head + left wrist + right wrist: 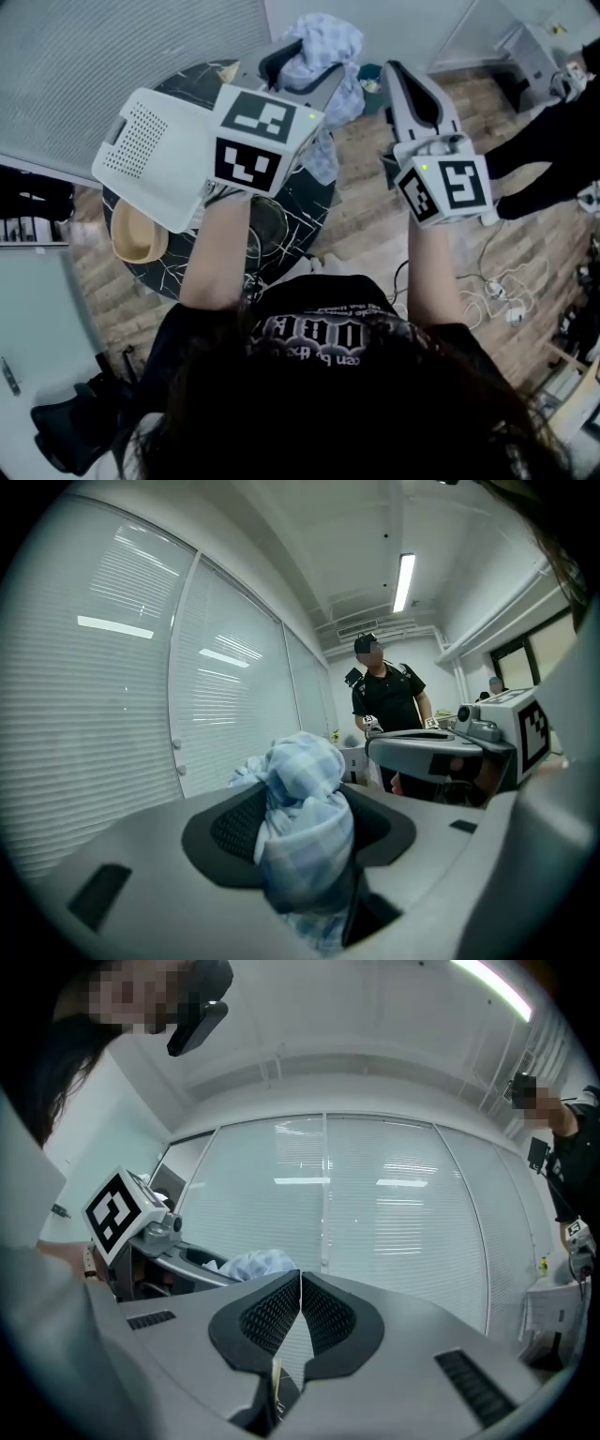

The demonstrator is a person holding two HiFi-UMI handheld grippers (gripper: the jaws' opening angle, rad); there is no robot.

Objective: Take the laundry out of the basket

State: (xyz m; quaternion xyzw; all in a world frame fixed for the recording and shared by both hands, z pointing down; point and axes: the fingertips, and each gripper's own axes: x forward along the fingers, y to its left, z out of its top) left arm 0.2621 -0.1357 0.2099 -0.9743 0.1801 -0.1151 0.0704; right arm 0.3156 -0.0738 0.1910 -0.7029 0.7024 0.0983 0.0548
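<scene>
A white perforated laundry basket (pixel 155 155) stands on the round dark table (pixel 314 202), left of my left arm. My left gripper (pixel 305 70) is raised above the table's far edge and shut on a light-blue checked cloth (pixel 328 37). That cloth (pixel 300 771) bulges in a bunch between the dark pads and hangs down below them. My right gripper (pixel 401 80) is held up over the wooden floor to the right of it, shut and empty. Its pads (pixel 272 1316) meet with nothing between them. The inside of the basket is hidden.
A tan bowl (pixel 139 234) sits on the table's near-left part. A person in black (pixel 384 700) stands farther off, with a dark sleeve (pixel 553 150) at the right. Cables and plugs (pixel 497 286) lie on the floor at the right. Window blinds (pixel 375 1213) run along one side.
</scene>
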